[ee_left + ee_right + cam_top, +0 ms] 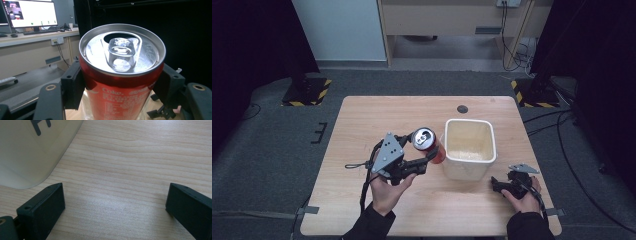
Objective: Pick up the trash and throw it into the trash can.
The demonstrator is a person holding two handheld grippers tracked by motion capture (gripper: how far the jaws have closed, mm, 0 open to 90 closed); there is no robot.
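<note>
A red Coke can [430, 144] with an opened silver top is held off the table, tilted, just left of a cream square bin [469, 147]. My left gripper [419, 152] is shut on the can; in the left gripper view both black jaws press the red can [120, 97] below its rim. My right gripper [498, 184] rests low at the front right of the table, near the bin's front corner. Its jaws stand wide apart over bare wood, with nothing between the fingertips [47, 202]. The cream bin's wall [30, 150] fills the upper left of the right gripper view.
The wooden table [362, 125] has a small dark round hole [462, 109] near its far edge. Grey floor surrounds it, with cables [557, 130] at the right and black stands with yellow-striped bases [307, 92] at the back corners. A desk with a monitor [32, 13] stands beyond.
</note>
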